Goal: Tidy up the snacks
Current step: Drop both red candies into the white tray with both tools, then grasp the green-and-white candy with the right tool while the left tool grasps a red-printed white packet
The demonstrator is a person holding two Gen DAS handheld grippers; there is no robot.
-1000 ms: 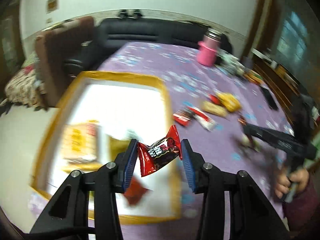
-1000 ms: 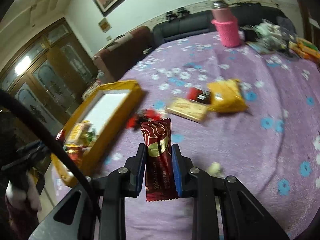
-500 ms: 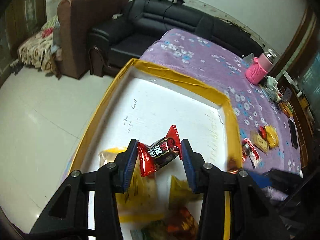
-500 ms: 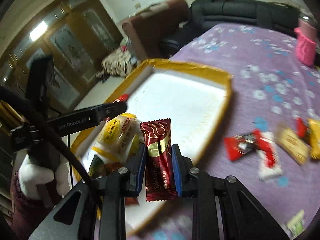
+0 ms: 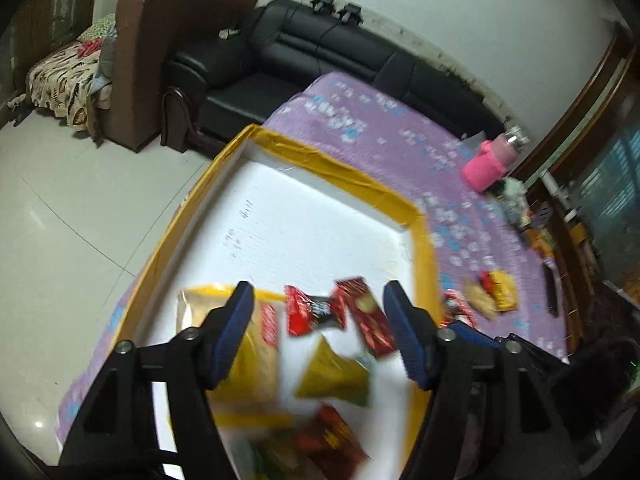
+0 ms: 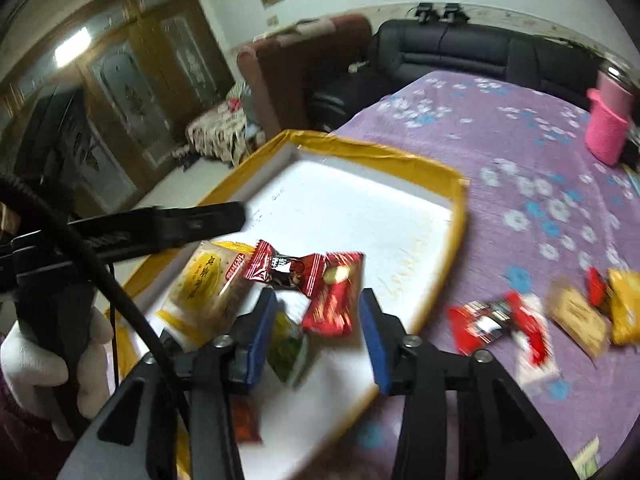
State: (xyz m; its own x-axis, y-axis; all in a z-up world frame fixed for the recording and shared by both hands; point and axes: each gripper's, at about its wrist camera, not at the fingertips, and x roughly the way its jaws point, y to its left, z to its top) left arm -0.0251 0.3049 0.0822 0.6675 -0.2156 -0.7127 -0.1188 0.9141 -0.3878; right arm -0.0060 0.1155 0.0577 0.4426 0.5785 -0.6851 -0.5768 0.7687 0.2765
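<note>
A shallow tray [image 5: 340, 164] with a yellow rim and white floor lies on the purple cloth. My left gripper [image 5: 320, 332] hangs over its near end with jaws opening, and a red twist-wrapped candy [image 5: 312, 312] sits loose between them, free of the pads. My right gripper [image 6: 318, 338] also has opening jaws; a dark red bar [image 6: 336, 292] lies loose beyond them on the tray [image 6: 380, 152], beside the candy [image 6: 284, 266]. In the left wrist view the bar [image 5: 368, 324] is just right of the candy. The left gripper's finger [image 6: 160, 228] reaches in from the left.
In the tray lie a yellow cracker packet [image 6: 204, 280], a green packet [image 6: 288, 344] and a red packet [image 5: 336, 436]. Loose snacks [image 6: 500, 324] and a yellow packet [image 6: 624, 304] lie on the cloth to the right. A pink bottle [image 6: 608, 120] stands far back. A gloved hand [image 6: 40, 360] is at left.
Both grippers moved over the tray, then opened. The red candy left the left pads and the dark red bar left the right pads; both are now down at the tray.
</note>
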